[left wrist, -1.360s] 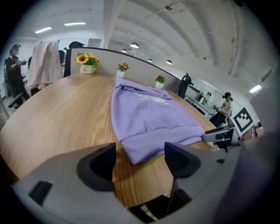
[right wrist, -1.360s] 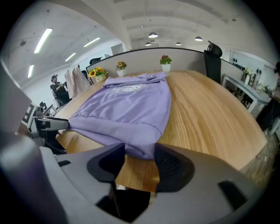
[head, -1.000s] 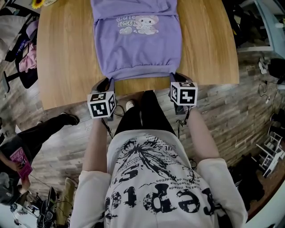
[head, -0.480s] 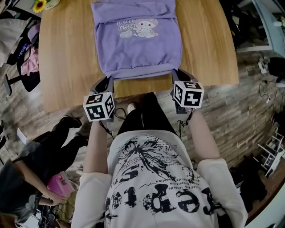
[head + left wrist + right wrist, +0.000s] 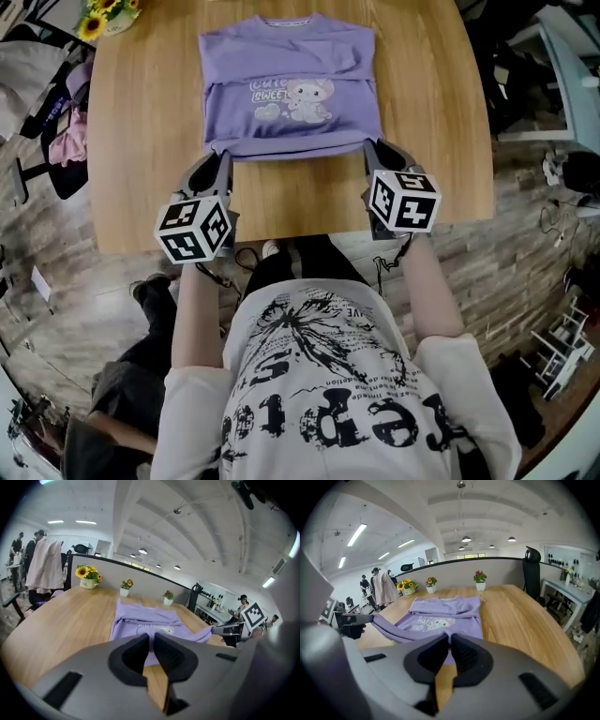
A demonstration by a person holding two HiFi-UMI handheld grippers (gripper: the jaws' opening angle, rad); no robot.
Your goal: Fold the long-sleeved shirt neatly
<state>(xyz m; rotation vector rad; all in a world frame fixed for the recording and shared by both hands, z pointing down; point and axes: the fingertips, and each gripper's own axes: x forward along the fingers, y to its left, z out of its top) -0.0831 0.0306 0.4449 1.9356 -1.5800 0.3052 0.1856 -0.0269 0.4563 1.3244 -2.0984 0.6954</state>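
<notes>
We have raised the hem point(image 5: 295, 148) of the purple long-sleeved shirt point(image 5: 291, 89) off the tabletop point(image 5: 141, 141). The left claw point(image 5: 223, 161), whose jaws have just been closing on it, and the right claw point(image 5: 371, 148) pinch its corners, and the body lies ahead of them. We judge the fold begins.
</notes>
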